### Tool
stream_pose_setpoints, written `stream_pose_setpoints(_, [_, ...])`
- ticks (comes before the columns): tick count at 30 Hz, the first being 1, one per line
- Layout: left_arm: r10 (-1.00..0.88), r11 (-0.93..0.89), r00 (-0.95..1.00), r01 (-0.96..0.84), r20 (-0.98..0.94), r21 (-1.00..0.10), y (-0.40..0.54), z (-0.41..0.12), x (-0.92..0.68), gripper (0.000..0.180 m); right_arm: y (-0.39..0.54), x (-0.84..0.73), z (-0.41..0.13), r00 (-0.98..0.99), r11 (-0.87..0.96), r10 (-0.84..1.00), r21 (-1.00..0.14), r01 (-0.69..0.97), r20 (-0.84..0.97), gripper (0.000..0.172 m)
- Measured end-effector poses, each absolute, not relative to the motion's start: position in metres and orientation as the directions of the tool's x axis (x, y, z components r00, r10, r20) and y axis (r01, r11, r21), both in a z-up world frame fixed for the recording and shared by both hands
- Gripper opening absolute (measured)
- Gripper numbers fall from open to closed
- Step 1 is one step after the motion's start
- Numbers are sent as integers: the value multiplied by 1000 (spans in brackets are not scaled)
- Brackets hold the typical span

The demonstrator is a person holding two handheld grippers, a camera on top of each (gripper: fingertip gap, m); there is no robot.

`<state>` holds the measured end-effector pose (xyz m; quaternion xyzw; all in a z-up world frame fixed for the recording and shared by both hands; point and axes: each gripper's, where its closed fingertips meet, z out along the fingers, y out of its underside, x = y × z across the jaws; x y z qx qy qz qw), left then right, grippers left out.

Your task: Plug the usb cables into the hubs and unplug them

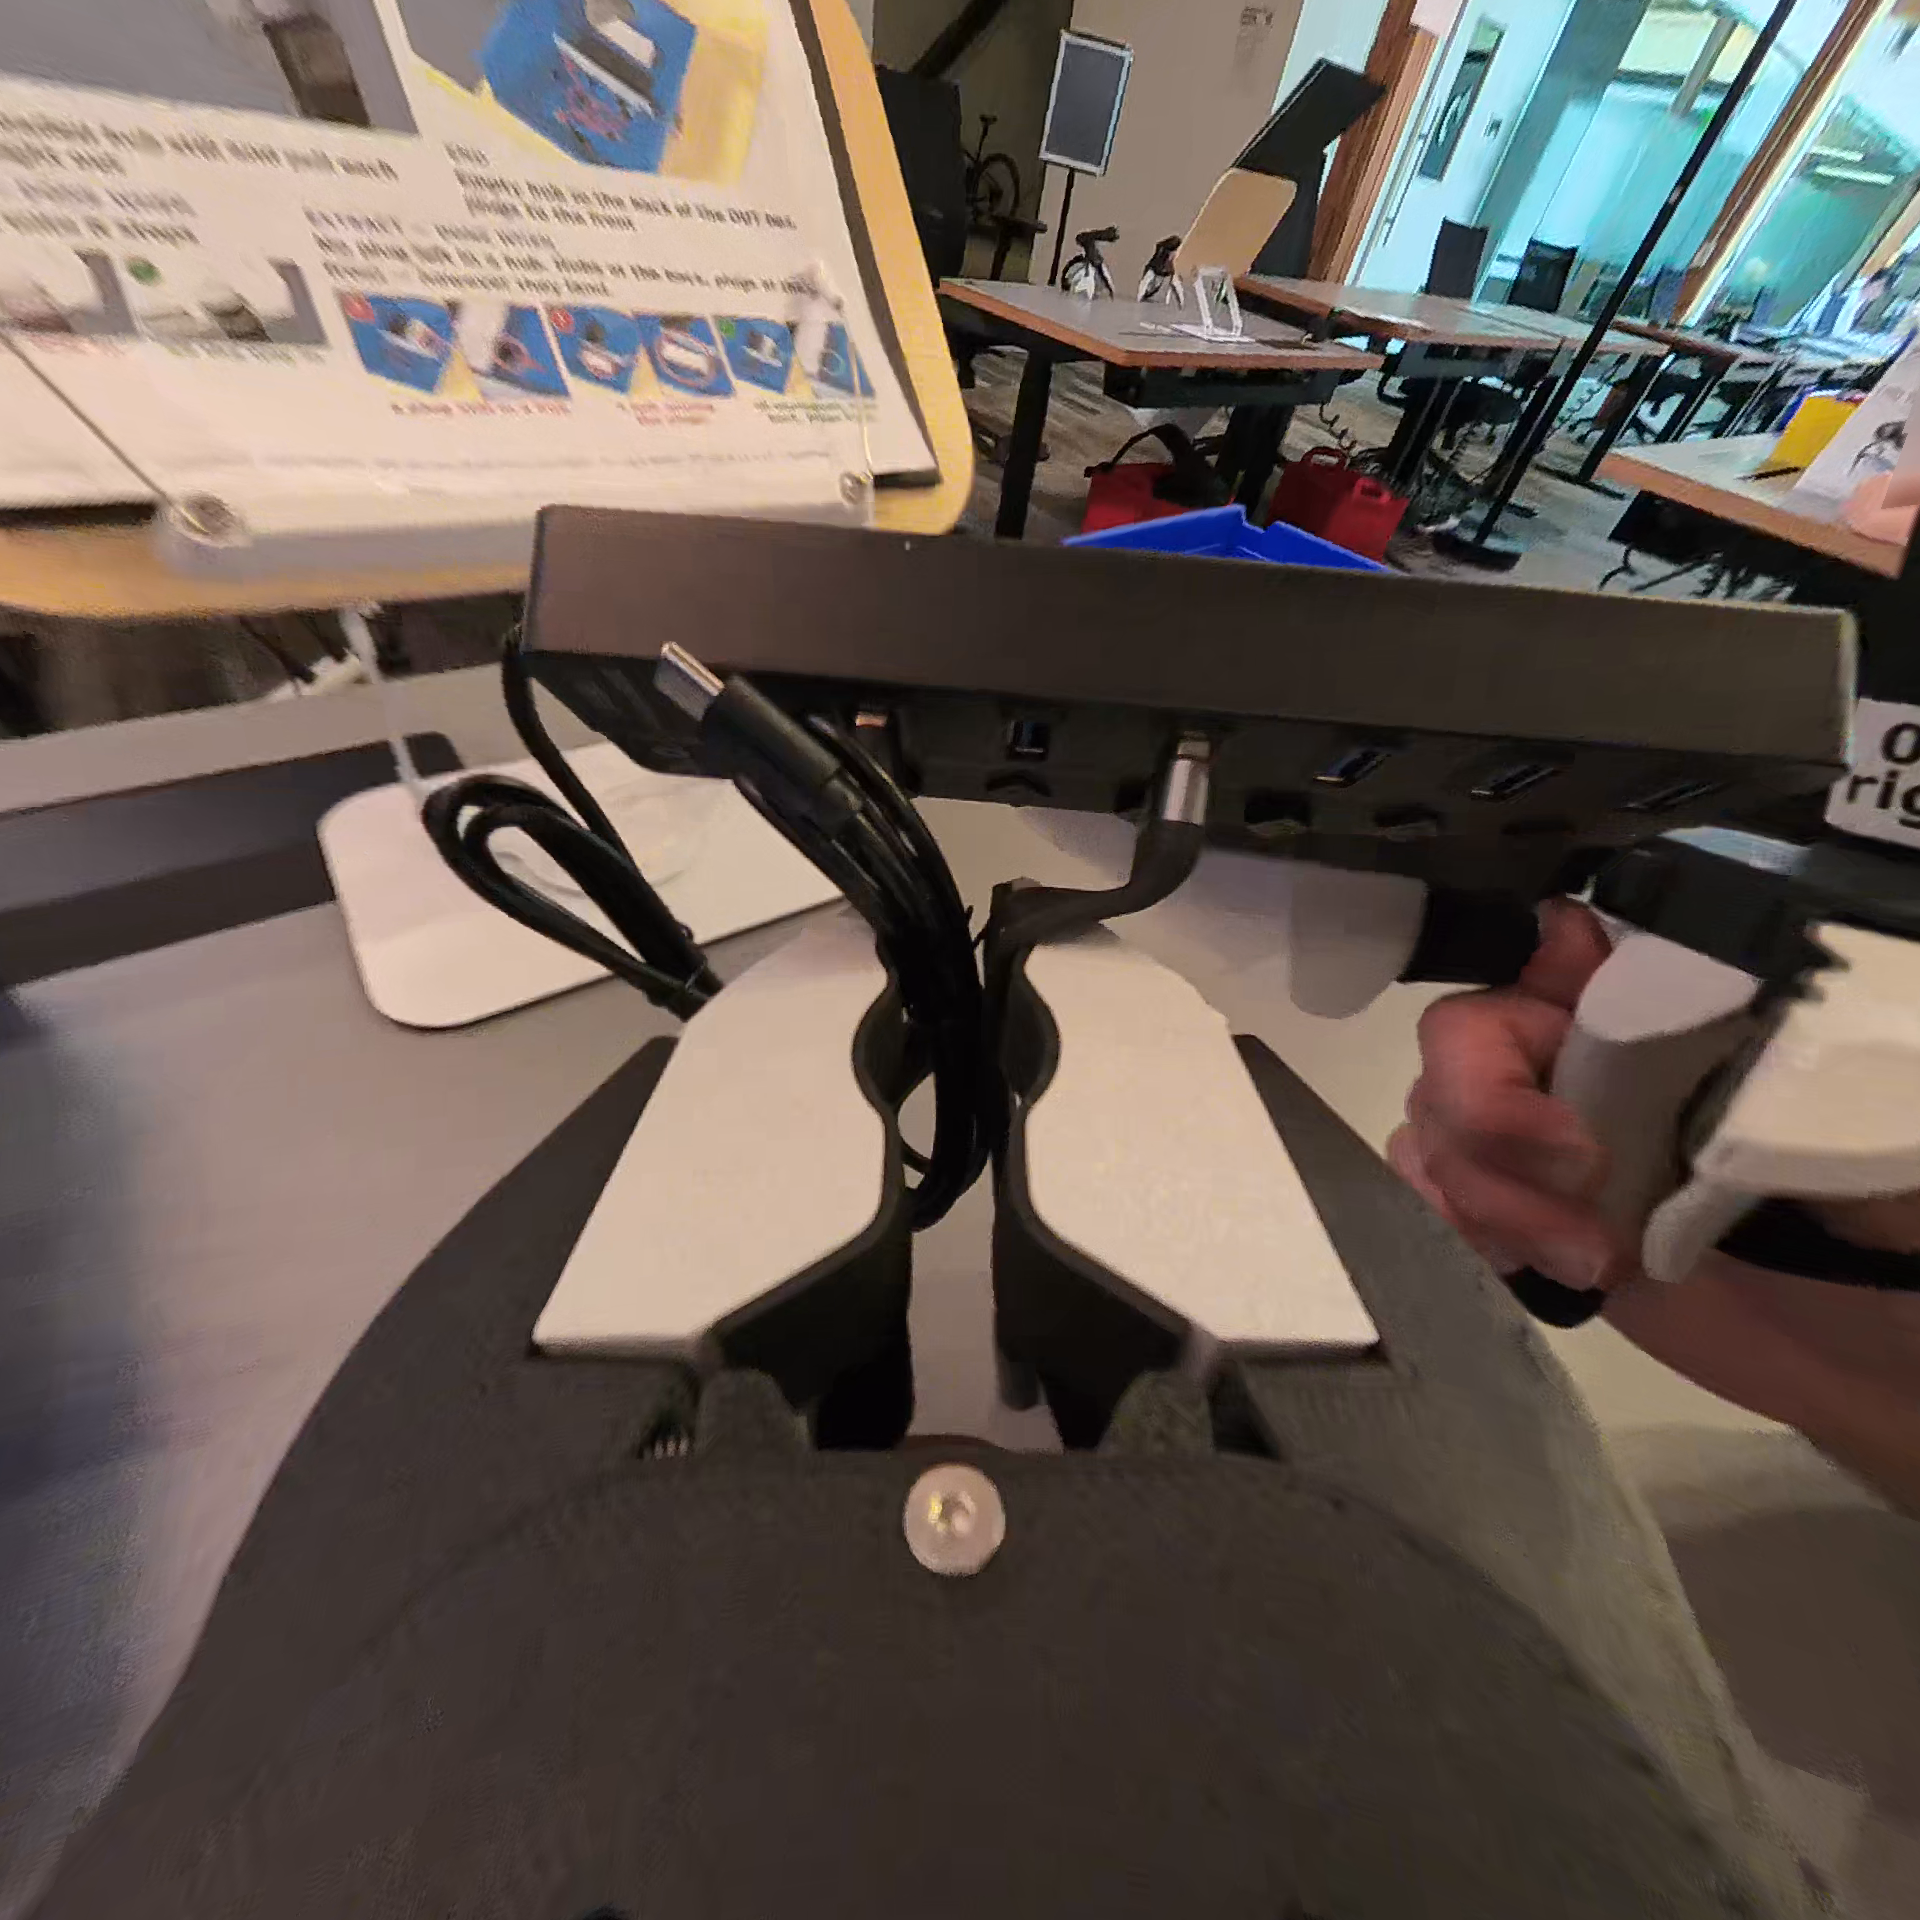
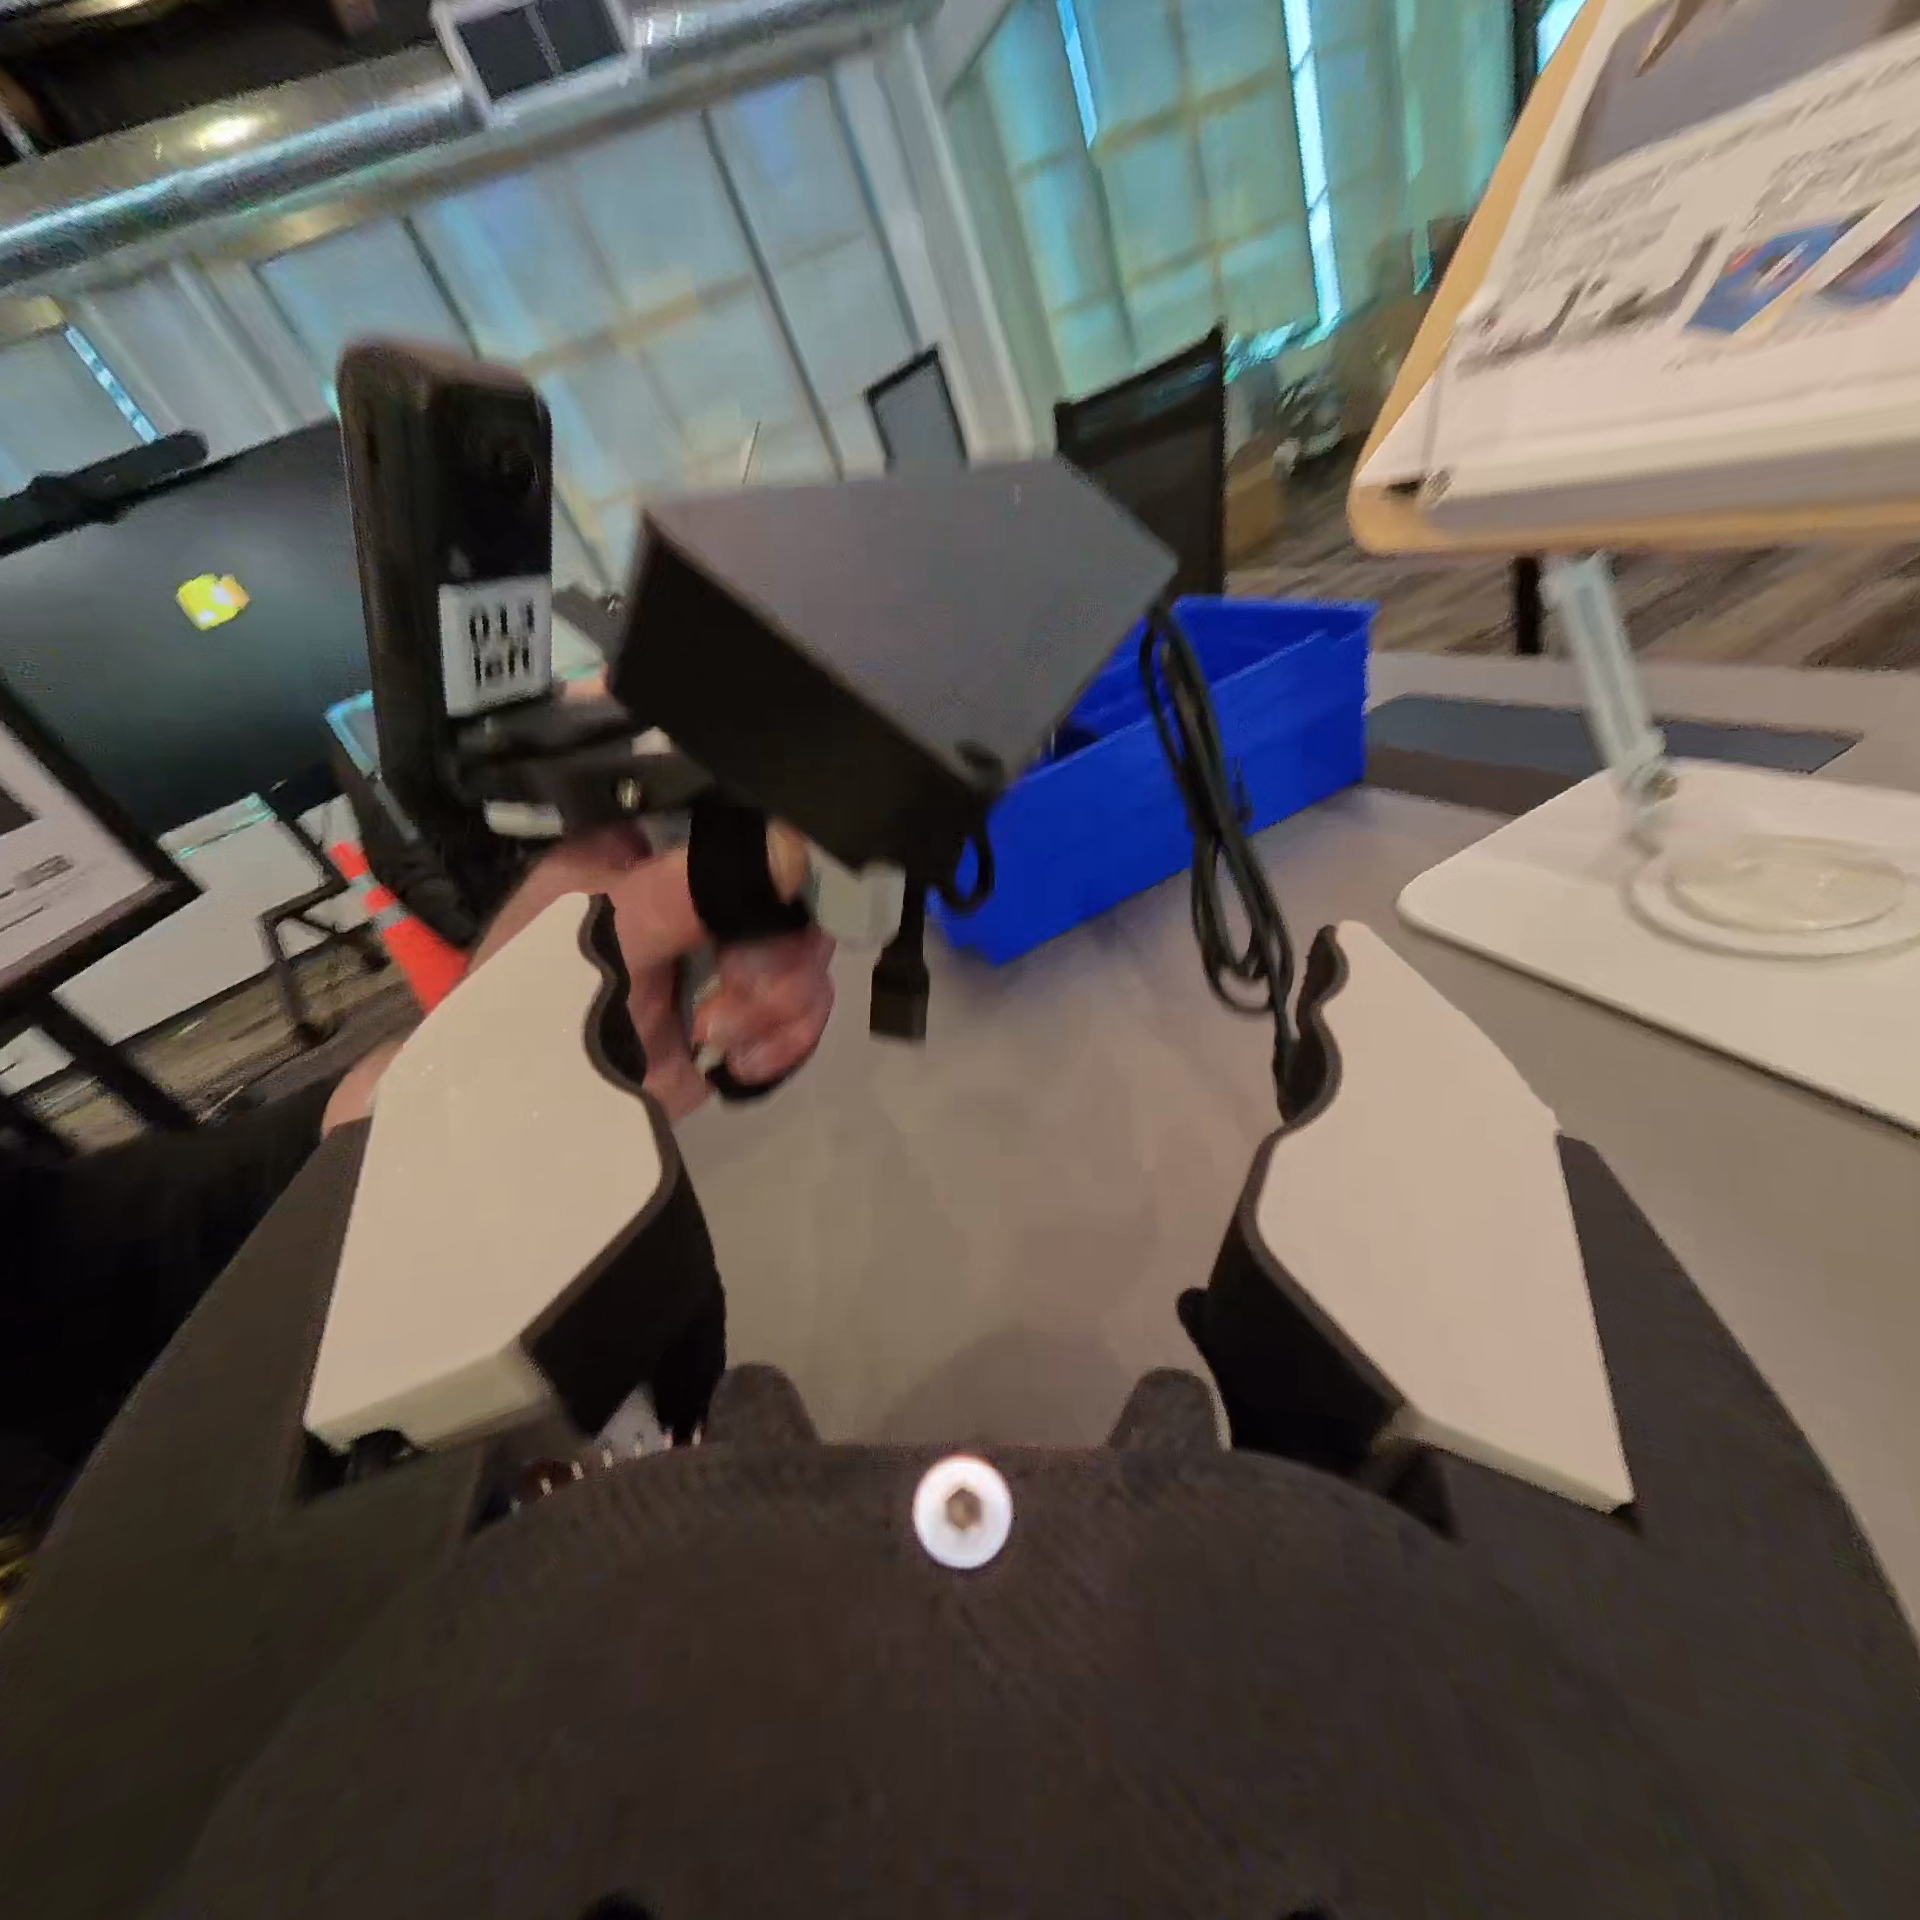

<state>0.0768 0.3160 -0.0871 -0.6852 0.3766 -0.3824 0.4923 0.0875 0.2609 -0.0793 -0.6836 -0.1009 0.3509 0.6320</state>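
1. Left gripper (image 1: 951, 997): the fingers are clenched on a bundle of black usb cables (image 1: 925, 935), with both pads pressing on the strands. One plug (image 1: 717, 691) juts free above the fingertips, its metal tip just under the near edge of the black hub (image 1: 1195, 623).

2. A grey cable with a silver plug (image 1: 1184, 795) is seated in a port on the hub's underside and bends down to the left fingertips. Whether this cable is also pinched cannot be told.

3. Right gripper (image 2: 951, 1023): the fingers are spread wide with nothing between the pads. A dangling cable loop (image 2: 1210, 831) lies against the inner edge of the right finger (image 2: 1304, 1023), but it is not gripped.

4. The hub, tilted and off the table, appears in the right wrist view (image 2: 883, 634) at the far left gripper. A short black plug (image 2: 899, 992) hangs below it. A blue bin (image 2: 1143, 821) stands behind it.

5. Risks, as judged:
   - The bundle is gripped by its strands, not by a plug body. A strand may slip, or the free plug may twist off line with a port.
   - The hub's support is not clearly visible. If only the seated cable carries it, the plug could pull out and the hub could drop.
   - The loop at the right finger may snag when that gripper moves.
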Motion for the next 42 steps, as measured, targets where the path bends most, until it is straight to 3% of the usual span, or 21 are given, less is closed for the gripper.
stream_pose_setpoints(5, [-886,-288,412,-130,213,-949,295,-113,99,14,272,102,-62,767,-84,540,-929,-362,-347,113])
stream_pose_setpoints(8, [-884,-293,412,-121,221,-948,290,-118,106,14,273,112,-54,772,-45,543,-930,-365,-330,82])
stream_pose_setpoints(16, [-907,-350,303,-159,292,-923,258,-132,125,22,273,128,-45,739,-39,645,-974,-224,-196,62])
stream_pose_setpoints(20, [-921,-372,190,-180,339,-911,236,-127,119,49,271,134,-44,594,-156,764,-966,-205,-250,61])
stream_pose_setpoints(23, [-956,-241,212,-174,203,-955,237,-107,86,59,260,131,-43,450,-194,867,-977,-92,-214,61])
stream_pose_setpoints(26, [-978,-160,170,-210,125,-965,247,-85,64,84,251,125,-43,329,-201,927,-979,26,-182,61])
stream_pose_setpoints(29, [-993,-115,21,-294,114,-949,249,-82,68,93,241,111,-39,173,-194,969,-975,108,-174,60])
stream_pose_setpoints(33, [-917,-145,-283,-416,279,-898,217,-98,96,101,230,86,-35,3,-161,987,-967,200,-163,59])
stream_pose_setpoints(37, [-792,-82,-496,-492,356,-867,186,-119,105,95,217,65,-34,-157,-125,973,-959,256,-169,57])
stream_pose_setpoints(38, [-757,-93,-537,-474,371,-875,179,-116,106,87,213,62,-32,-201,-116,965,-961,252,-169,41])
stream_pose_setpoints(39, [-738,-90,-562,-468,374,-879,175,-115,106,74,211,60,-31,-231,-115,957,-961,250,-175,40])
stream_pose_setpoints(42, [-749,-77,-570,-432,339,-899,172,-116,110,71,210,57,-29,-296,-131,933,-961,245,-202,38])
